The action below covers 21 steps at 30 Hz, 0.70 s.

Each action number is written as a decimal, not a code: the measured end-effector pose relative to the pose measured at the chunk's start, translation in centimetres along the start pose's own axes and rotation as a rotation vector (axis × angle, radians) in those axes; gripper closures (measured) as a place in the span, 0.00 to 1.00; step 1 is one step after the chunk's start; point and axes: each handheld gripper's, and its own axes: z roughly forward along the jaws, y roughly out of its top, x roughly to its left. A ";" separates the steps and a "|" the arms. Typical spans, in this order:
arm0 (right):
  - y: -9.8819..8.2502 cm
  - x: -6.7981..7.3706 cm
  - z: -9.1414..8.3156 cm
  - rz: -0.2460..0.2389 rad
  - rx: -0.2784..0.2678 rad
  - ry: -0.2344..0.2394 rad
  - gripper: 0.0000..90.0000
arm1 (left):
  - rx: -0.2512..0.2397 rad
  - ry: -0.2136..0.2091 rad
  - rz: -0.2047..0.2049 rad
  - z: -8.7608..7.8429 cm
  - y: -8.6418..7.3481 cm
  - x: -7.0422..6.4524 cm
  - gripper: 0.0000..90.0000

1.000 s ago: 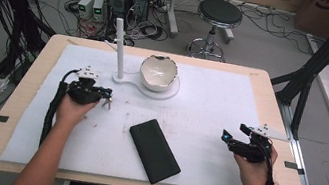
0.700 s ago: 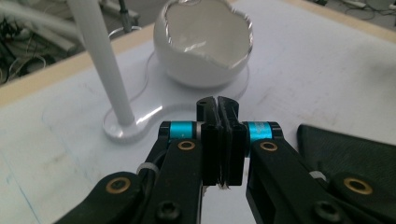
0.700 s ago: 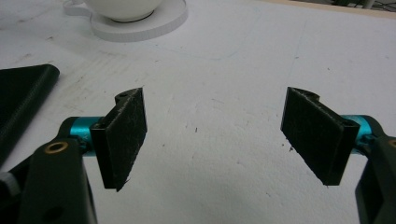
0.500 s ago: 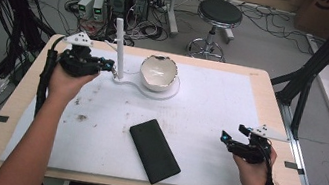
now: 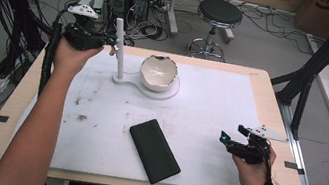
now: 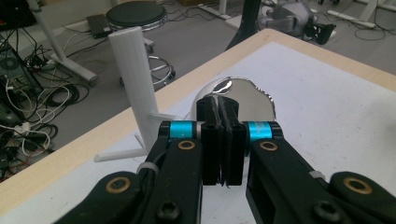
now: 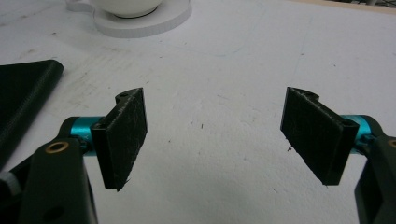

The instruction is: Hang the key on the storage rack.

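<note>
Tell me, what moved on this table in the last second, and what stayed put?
The left gripper, jaws shut on nothing, travelled from the mat's near left up to the far left corner, beside the white upright post. The right gripper stayed open at the near right. The bowl and black slab did not move.

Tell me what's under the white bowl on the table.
The white bowl sits on a flat white round base that joins the upright white post. The base's rim shows around the bowl; the part directly beneath the bowl is covered, so anything there cannot be seen.
</note>
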 end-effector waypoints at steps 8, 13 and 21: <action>-0.1 -0.2 0.0 0.004 0.001 -0.002 0.26 | 0.015 0.036 -0.022 1.1 0.3 1.2 0.98; -0.2 -0.3 -0.1 0.009 0.002 0.000 0.26 | 0.004 0.048 -0.036 1.0 0.2 1.7 0.98; -0.2 -0.3 -0.3 0.009 -0.002 -0.008 0.26 | 0.018 0.107 -0.024 1.1 0.2 1.8 0.95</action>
